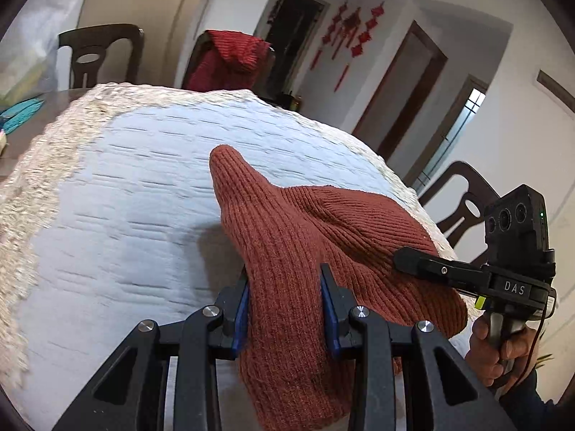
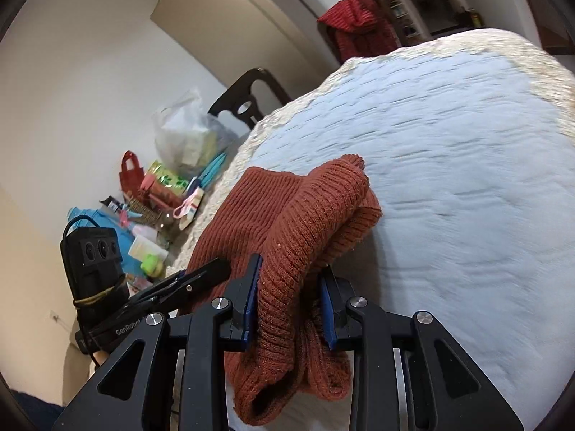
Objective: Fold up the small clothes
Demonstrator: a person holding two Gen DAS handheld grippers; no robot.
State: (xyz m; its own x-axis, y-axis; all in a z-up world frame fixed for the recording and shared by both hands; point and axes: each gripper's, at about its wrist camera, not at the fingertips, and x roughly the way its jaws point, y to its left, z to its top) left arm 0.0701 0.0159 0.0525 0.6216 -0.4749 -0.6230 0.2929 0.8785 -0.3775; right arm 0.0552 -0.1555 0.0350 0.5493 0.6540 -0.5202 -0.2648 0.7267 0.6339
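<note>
Clearly right gripper [image 1: 404, 259] (lettered "DAS") clamps knit hat [image 1: 305, 251].

left gripper [image 1: 285, 305] jaws clamped, right gripper [image 2: 289, 300] jaws clamped alongside

Rust ribbed knit garment [image 1: 305, 251], bunched, lifted above white cloth.

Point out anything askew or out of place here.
The rust knit garment is bunched and doubled over, not flat: both the left gripper and the right gripper pinch it above the white cloth. Bags and packets clutter the table's far end.
</note>
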